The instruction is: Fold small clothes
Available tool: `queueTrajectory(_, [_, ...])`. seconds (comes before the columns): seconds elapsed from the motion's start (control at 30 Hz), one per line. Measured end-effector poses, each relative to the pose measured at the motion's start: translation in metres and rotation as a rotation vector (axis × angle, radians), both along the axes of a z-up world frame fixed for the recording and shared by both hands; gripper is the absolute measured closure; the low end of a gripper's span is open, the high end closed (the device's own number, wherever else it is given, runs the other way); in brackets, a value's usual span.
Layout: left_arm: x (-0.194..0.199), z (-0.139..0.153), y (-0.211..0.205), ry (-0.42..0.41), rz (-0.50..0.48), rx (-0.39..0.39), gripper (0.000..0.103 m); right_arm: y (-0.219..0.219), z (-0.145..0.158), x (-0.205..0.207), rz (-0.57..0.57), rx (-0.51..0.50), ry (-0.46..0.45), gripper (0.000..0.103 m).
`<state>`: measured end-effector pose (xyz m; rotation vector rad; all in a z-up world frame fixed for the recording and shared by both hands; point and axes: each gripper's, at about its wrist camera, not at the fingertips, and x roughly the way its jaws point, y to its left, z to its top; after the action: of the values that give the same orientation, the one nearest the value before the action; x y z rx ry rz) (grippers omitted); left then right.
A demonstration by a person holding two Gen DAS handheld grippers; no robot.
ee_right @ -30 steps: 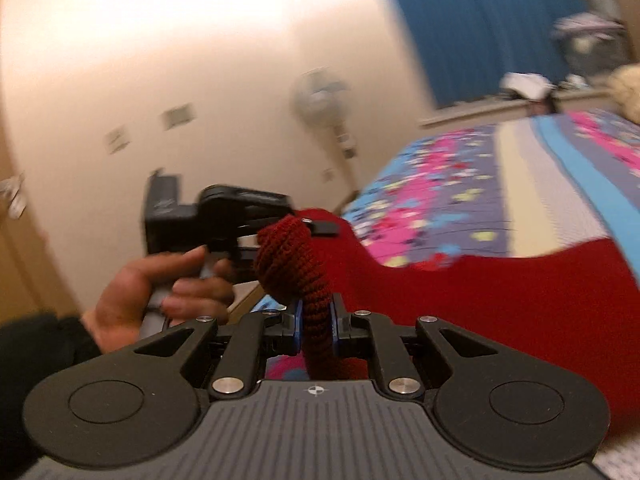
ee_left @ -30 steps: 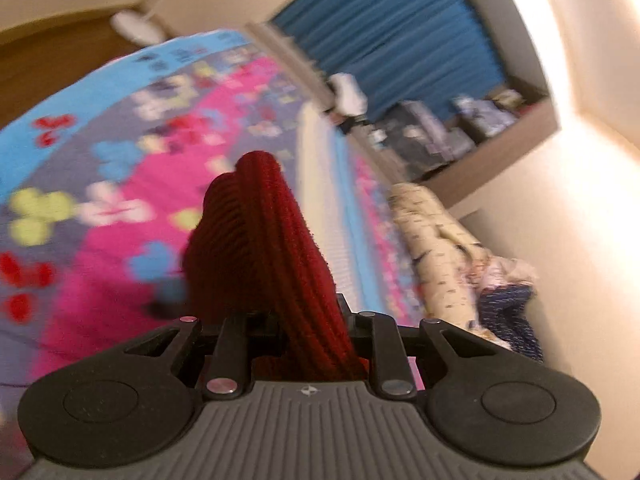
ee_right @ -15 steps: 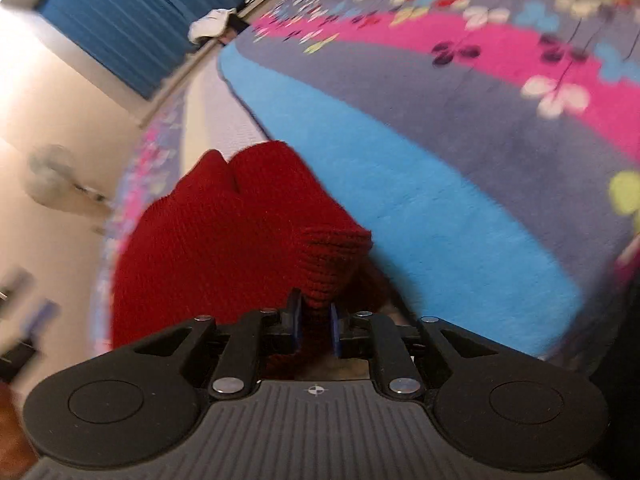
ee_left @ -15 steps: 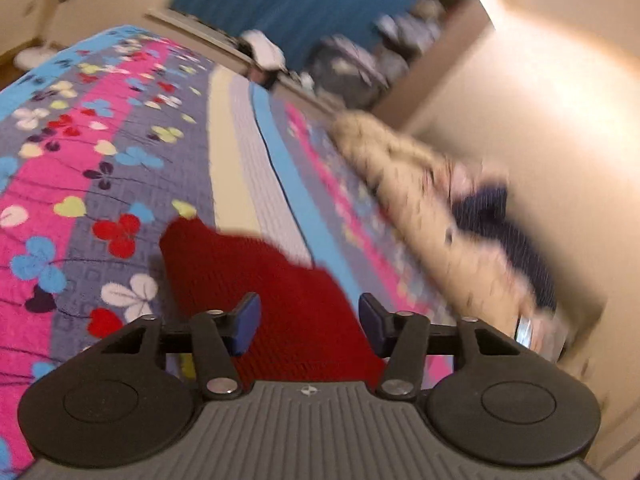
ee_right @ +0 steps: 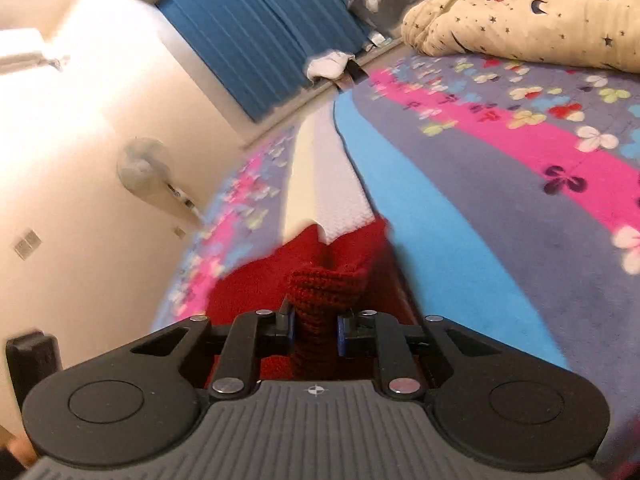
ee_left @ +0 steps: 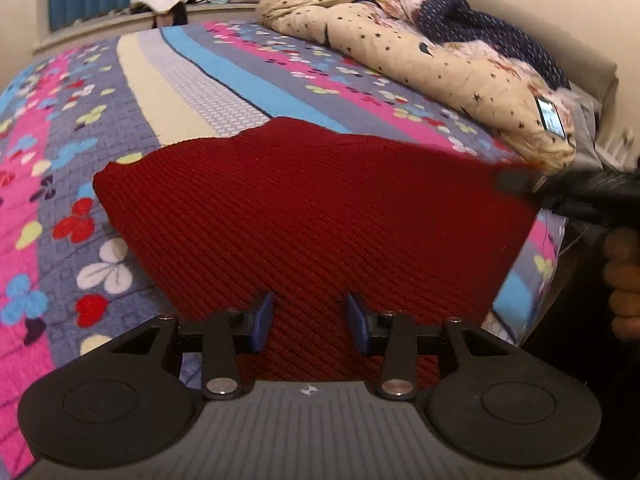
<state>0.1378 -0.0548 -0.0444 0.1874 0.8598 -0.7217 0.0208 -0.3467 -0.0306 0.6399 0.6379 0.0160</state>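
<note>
Red knit (ee_left: pixel 312 208) and quilt (ee_left: pixel 420 52) on bed (ee_left: pixel 192 80)

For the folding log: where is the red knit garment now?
The red knit garment lies on the patterned bedspread, its right corner pinched in the right tool.

Ribbed matt knit red garment (ee_left: pixel 312 208), soft printed cloth bedspread (ee_left: pixel 192 80), matt black plastic left tool (ee_left: pixel 310 322)
</note>
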Motion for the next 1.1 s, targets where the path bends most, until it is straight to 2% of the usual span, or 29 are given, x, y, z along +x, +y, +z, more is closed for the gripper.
queueTrajectory(0.07, [0.000, -0.002, 0.000, 0.008, -0.016, 0.000, 0.058, -0.007, -0.038, 0.015, -0.016, -0.010, 0.244, 0.083])
queueTrajectory(0.1, [0.000, -0.002, 0.000, 0.010, -0.021, 0.001, 0.058, -0.011, -0.054, 0.018, -0.021, 0.030, 0.322, 0.081])
queueTrajectory(0.13, [-0.002, 0.000, 0.001, 0.001, -0.019, 0.003, 0.058, -0.015, -0.058, 0.015, -0.051, 0.077, 0.327, 0.080])
queueTrajectory(0.2, [-0.005, 0.009, 0.007, -0.002, -0.010, -0.019, 0.058, -0.011, -0.043, 0.014, -0.038, 0.033, 0.284, 0.076])
queueTrajectory(0.23, [-0.009, 0.015, 0.010, -0.004, -0.013, -0.036, 0.058, -0.009, -0.032, 0.013, -0.029, -0.016, 0.256, 0.067])
queueTrajectory(0.27, [-0.014, 0.020, 0.012, -0.013, -0.033, -0.057, 0.058, -0.008, -0.025, 0.013, -0.032, -0.052, 0.242, 0.054])
queueTrajectory(0.3, [-0.018, 0.025, 0.011, -0.009, -0.066, -0.068, 0.058, -0.008, -0.017, 0.011, -0.042, -0.085, 0.228, 0.051])
queueTrajectory(0.33, [-0.021, 0.018, 0.007, 0.019, -0.109, -0.044, 0.058, -0.009, -0.007, 0.010, -0.055, -0.126, 0.205, 0.050])
queueTrajectory(0.37, [-0.025, 0.011, -0.001, 0.043, -0.139, 0.013, 0.059, -0.011, 0.002, 0.010, -0.054, -0.159, 0.184, 0.050])
queueTrajectory(0.4, [-0.032, -0.004, -0.012, 0.030, -0.185, 0.123, 0.059, -0.014, 0.011, 0.013, -0.048, -0.190, 0.158, 0.050])
queueTrajectory(0.43, [-0.039, -0.011, -0.020, -0.005, -0.222, 0.189, 0.058, -0.018, 0.022, 0.014, -0.037, -0.219, 0.126, 0.050])
queueTrajectory(0.47, [-0.045, -0.013, -0.023, -0.036, -0.245, 0.218, 0.058, -0.022, 0.032, 0.020, -0.021, -0.240, 0.096, 0.050])
queueTrajectory(0.53, [-0.038, -0.003, -0.017, -0.007, -0.199, 0.162, 0.058, -0.036, 0.046, 0.035, 0.036, -0.278, 0.040, 0.050])
queueTrajectory(0.6, [-0.030, 0.013, -0.006, 0.004, -0.144, 0.108, 0.058, -0.038, 0.062, 0.050, 0.127, -0.283, 0.013, 0.043])
queueTrajectory(0.67, [-0.027, 0.034, 0.002, -0.050, -0.094, 0.083, 0.058, -0.039, 0.071, 0.067, 0.243, -0.274, -0.003, 0.036])
queueTrajectory(0.73, [-0.021, 0.050, 0.006, -0.093, -0.049, 0.066, 0.058, -0.034, 0.068, 0.087, 0.333, -0.302, -0.007, 0.035])
queueTrajectory(0.83, [-0.008, 0.053, 0.000, -0.136, -0.002, 0.063, 0.059, -0.021, 0.043, 0.119, 0.418, -0.292, 0.043, 0.034])
queueTrajectory(0.87, [-0.007, 0.050, -0.003, -0.146, 0.002, 0.068, 0.063, -0.016, 0.030, 0.128, 0.442, -0.261, 0.071, 0.034])
queueTrajectory(0.9, [-0.003, 0.043, -0.006, -0.147, -0.002, 0.074, 0.072, -0.014, 0.015, 0.138, 0.463, -0.228, 0.104, 0.034])
queueTrajectory(0.93, [0.000, 0.035, -0.008, -0.131, -0.006, 0.079, 0.074, -0.012, -0.003, 0.145, 0.479, -0.201, 0.143, 0.036])
queueTrajectory(1.0, [0.004, 0.010, -0.010, -0.073, -0.018, 0.113, 0.074, -0.006, -0.030, 0.152, 0.519, -0.197, 0.213, 0.055])
queueTrajectory(1.03, [0.002, 0.000, -0.010, -0.081, -0.034, 0.125, 0.074, -0.002, -0.035, 0.155, 0.542, -0.213, 0.228, 0.059])
queueTrajectory(1.1, [-0.002, 0.001, -0.012, -0.125, -0.070, 0.150, 0.074, 0.001, -0.036, 0.154, 0.567, -0.199, 0.217, 0.072])
